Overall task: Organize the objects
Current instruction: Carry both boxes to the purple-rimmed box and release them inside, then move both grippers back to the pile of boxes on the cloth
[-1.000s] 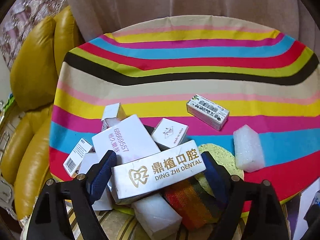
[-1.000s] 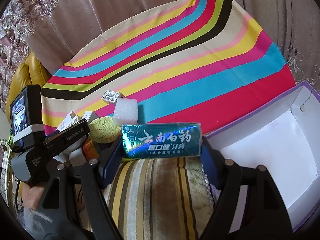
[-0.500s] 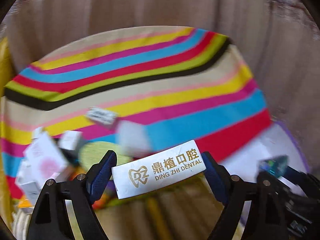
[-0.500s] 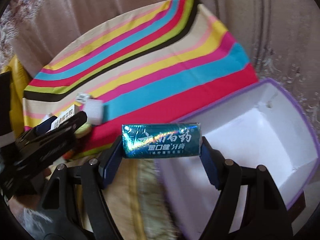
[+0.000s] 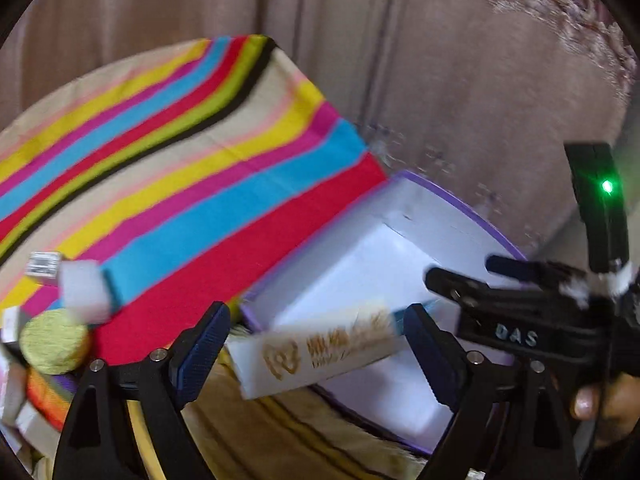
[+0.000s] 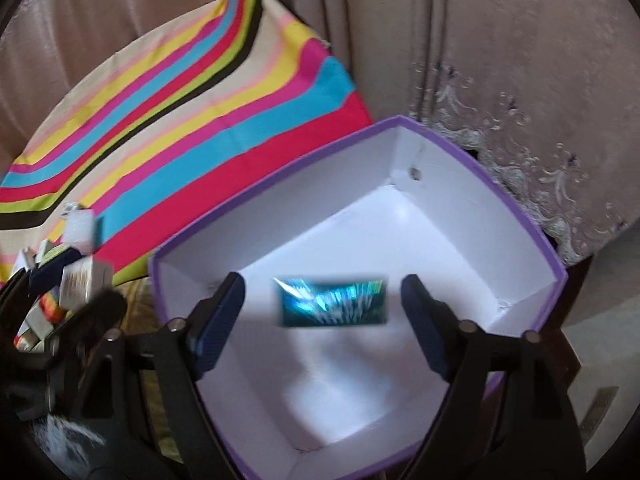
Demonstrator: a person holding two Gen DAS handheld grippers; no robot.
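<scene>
Two grippers — left gripper (image 5: 316, 344) and right gripper (image 6: 322, 312) — were opening, each releasing one carton: white box (image 5: 320, 354), teal box (image 6: 332, 302), over one purple-rimmed bin (image 6: 520, 208).

Open box (image 6: 516, 208) (teal carton (image 6: 332, 300) inside)

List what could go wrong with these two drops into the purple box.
1. The white dental box, blurred between the opening left gripper pads, sits over the near rim of the purple box; it may catch the rim and fall outside.
2. The teal toothpaste box is loose between the opening right gripper pads and may land askew.
3. Both grippers crowd one box and could collide.
</scene>
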